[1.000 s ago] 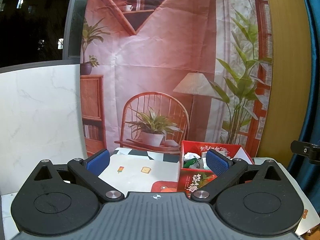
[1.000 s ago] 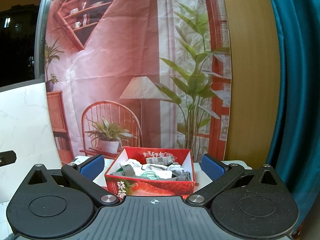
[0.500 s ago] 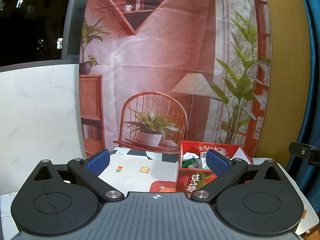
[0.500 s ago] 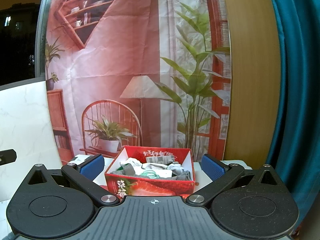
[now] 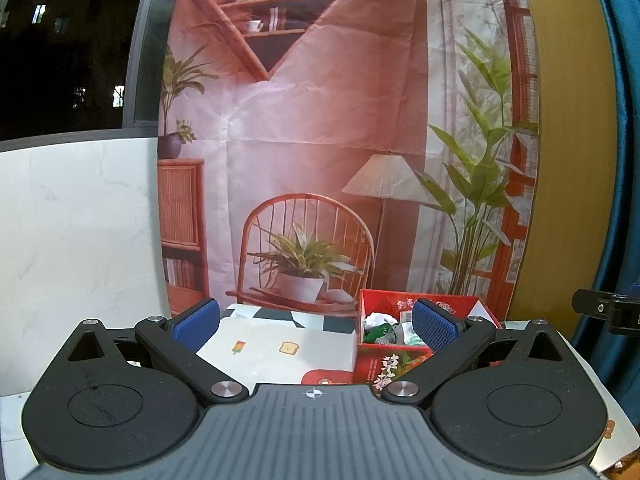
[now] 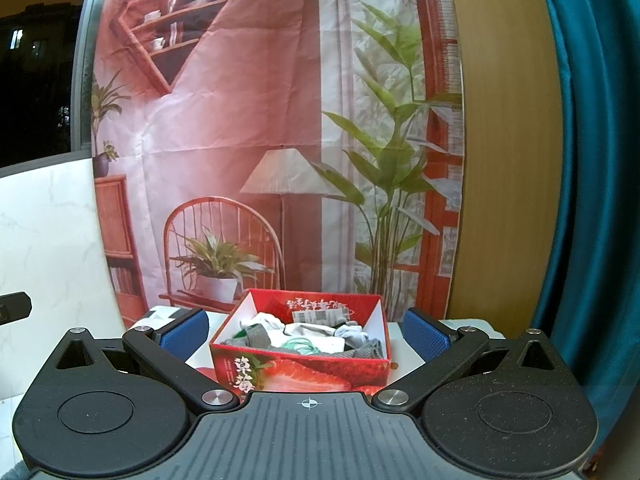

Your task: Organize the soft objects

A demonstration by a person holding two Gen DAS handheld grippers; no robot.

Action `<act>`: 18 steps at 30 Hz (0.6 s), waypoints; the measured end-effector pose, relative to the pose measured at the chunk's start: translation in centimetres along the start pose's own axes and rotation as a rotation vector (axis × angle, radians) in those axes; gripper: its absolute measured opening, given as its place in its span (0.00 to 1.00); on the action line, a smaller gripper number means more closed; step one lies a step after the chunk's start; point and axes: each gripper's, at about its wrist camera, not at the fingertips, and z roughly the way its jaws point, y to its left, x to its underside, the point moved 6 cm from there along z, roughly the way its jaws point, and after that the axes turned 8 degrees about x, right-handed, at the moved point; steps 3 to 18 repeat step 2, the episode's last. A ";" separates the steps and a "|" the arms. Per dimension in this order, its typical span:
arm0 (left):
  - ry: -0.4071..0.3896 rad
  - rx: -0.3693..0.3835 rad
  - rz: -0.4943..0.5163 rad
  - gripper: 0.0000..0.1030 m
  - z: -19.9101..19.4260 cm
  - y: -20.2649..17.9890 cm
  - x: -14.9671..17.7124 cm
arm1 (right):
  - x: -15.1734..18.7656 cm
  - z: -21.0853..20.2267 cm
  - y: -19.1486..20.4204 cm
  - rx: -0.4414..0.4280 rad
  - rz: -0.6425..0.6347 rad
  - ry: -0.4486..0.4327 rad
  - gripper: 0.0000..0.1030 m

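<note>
A red strawberry-printed box (image 6: 296, 372) stands on the table, filled with rolled socks and soft cloth pieces (image 6: 304, 334) in white, grey and green. In the left wrist view the box (image 5: 384, 364) sits at right, partly behind the right finger. My left gripper (image 5: 316, 326) is open and empty, above the printed tablecloth (image 5: 276, 348). My right gripper (image 6: 304, 330) is open and empty, its blue pads (image 6: 424, 338) on either side of the box, held short of it.
A printed backdrop (image 5: 320, 140) hangs right behind the table. A white marble-look wall panel (image 5: 76, 232) is at left, a teal curtain (image 6: 592, 200) at right. The other gripper's edge (image 5: 608, 312) shows at far right of the left view.
Both views have shifted only slightly; the left gripper drifted a little. Both grippers stay open and empty.
</note>
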 end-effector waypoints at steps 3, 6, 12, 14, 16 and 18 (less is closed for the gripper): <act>0.004 0.003 -0.002 1.00 0.1 0.1 0.0 | 0.0 0.0 0.0 0.001 -0.001 0.001 1.00; 0.004 0.003 -0.002 1.00 0.1 0.1 0.0 | 0.0 0.0 0.0 0.001 -0.001 0.001 1.00; 0.004 0.003 -0.002 1.00 0.1 0.1 0.0 | 0.0 0.0 0.0 0.001 -0.001 0.001 1.00; 0.004 0.003 -0.002 1.00 0.1 0.1 0.0 | 0.0 0.0 0.0 0.001 -0.001 0.001 1.00; 0.004 0.003 -0.002 1.00 0.1 0.1 0.0 | 0.0 0.0 0.0 0.001 -0.001 0.001 1.00; 0.004 0.003 -0.002 1.00 0.1 0.1 0.0 | 0.0 0.0 0.0 0.001 -0.001 0.001 1.00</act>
